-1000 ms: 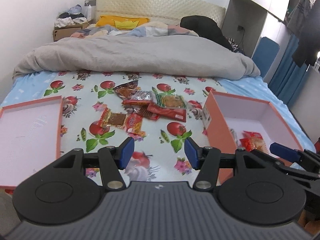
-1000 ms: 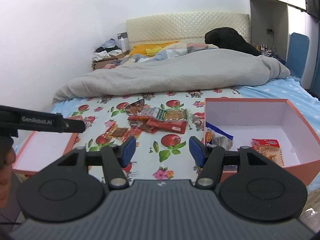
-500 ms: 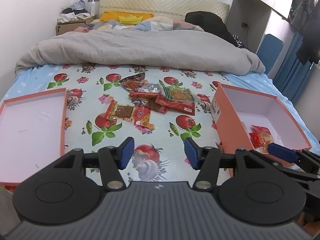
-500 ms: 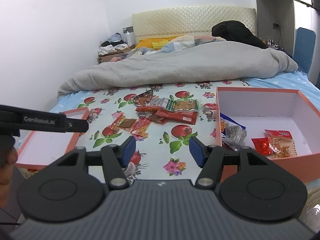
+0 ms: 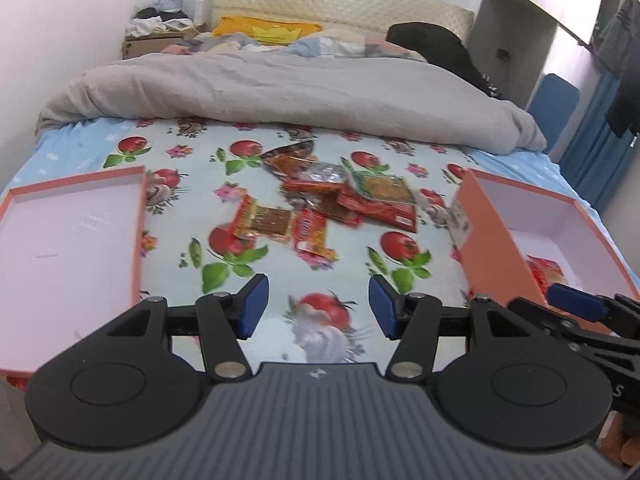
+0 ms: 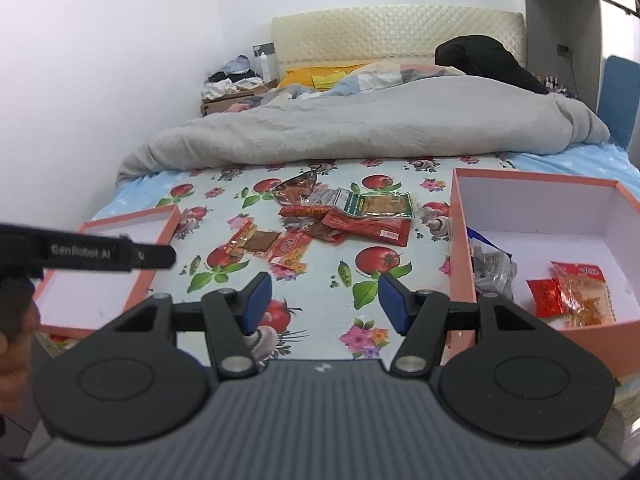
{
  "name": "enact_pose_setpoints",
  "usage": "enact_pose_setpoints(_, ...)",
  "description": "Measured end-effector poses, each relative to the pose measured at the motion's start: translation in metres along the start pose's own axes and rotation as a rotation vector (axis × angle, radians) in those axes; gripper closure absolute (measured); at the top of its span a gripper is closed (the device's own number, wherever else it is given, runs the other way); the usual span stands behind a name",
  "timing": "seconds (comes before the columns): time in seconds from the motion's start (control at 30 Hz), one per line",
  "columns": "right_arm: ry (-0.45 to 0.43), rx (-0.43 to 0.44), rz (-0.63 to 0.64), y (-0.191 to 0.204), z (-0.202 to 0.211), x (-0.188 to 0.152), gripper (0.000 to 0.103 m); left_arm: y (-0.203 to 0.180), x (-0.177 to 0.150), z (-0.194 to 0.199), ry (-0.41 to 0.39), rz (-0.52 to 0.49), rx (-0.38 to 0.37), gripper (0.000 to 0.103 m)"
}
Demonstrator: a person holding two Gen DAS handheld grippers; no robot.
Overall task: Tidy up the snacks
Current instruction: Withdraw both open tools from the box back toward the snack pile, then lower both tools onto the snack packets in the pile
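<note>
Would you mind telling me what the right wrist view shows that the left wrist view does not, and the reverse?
Only the right wrist view shows the silver and blue packet against the deep box's left wall, and the left tool's side bar. Only the left wrist view shows dark clothes hanging at far right, and the right tool's blue fingertip. Both show the loose snack pile on the fruit-print sheet, the shallow lid, the red packets in the box, and an open, empty tool in front.

snacks: red, orange and green foil snack packets (image 5: 336, 204), overlapping loosely mid-bed
box: open orange cardboard box (image 6: 536, 184), three packets inside
</note>
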State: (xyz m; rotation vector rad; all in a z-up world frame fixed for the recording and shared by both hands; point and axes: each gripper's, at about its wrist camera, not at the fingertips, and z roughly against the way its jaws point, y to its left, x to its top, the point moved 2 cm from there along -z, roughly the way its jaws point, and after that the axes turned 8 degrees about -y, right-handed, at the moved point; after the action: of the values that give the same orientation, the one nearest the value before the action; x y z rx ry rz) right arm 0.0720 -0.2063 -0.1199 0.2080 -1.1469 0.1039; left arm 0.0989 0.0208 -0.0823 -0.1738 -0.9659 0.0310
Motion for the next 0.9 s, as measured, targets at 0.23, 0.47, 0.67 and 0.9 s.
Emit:
enact_pose_setpoints(0.23,-0.001,0.018,0.023,0.010,-0.029,0.008,0.042,0.017,0.008,-0.030,0.006,0.011,0.017,0.042)
enact_pose_setpoints(0.47,0.015,0.012,0.043,0.011,-0.063,0.017,0.042,0.023,0.014,-0.075,0.034,-0.015,0.006,0.039)
enact_pose_setpoints(0.67,0.045,0.014,0.039,0.009,-0.096,0.018,0.042,0.037,0.014,-0.113,0.064,0.030,0.017,0.038)
enact_pose_setpoints(0.9,0.094,0.006,0.038,0.008,-0.141,0.014,0.042,0.053,0.012,-0.151,0.096,0.072,0.026,0.036)
